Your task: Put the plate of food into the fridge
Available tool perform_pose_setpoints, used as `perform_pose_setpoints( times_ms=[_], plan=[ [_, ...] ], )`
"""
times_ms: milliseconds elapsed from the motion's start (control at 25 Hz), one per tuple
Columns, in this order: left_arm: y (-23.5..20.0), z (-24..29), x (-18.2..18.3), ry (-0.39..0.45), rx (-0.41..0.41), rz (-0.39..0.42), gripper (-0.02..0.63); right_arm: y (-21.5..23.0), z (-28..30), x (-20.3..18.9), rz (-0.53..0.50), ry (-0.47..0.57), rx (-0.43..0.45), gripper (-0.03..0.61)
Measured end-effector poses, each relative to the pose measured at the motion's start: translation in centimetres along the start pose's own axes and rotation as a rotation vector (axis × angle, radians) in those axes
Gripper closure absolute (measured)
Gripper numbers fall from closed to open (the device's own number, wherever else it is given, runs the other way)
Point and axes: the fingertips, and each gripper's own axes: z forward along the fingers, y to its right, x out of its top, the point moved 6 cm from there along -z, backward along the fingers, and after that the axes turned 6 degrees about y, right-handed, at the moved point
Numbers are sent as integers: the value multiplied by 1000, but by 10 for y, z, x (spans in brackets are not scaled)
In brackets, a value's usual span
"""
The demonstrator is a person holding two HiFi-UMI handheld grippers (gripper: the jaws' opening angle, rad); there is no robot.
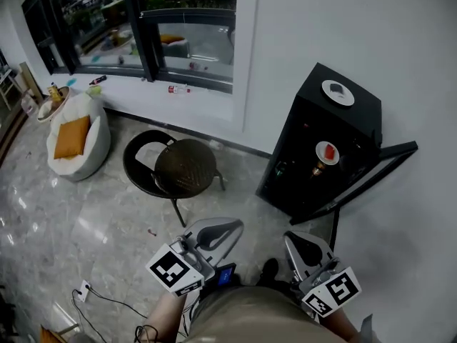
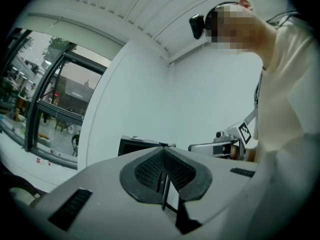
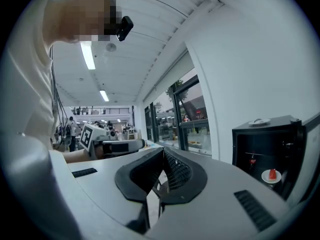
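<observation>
A black mini fridge (image 1: 343, 123) stands against the white wall at the right, its glass door (image 1: 368, 181) swung open. On a shelf inside it sits a white plate with red food (image 1: 326, 152), which the right gripper view also shows (image 3: 271, 175). A second white plate (image 1: 338, 92) lies on the fridge top. My left gripper (image 1: 237, 226) and right gripper (image 1: 290, 237) are both low in the head view, close to my body and well short of the fridge. Each is shut with nothing between its pads. In the left gripper view the fridge (image 2: 137, 145) is just above the closed jaws.
A round dark side table (image 1: 184, 166) and a low black round chair (image 1: 140, 164) stand on the marble floor left of the fridge. A white beanbag with an orange cushion (image 1: 75, 138) sits by the window. A cable and plug (image 1: 86, 290) lie on the floor at the lower left.
</observation>
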Motion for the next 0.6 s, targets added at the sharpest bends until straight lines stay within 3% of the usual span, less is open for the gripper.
perform_pose_setpoints(
  times_ms=[200,600],
  plan=[
    [4,17,-1,-15,35,18,603,25,2,-4,43,-23,48,557],
    [15,91,-4,-51,49,26,603,95,-8,9,7,-17,115,557]
  ],
)
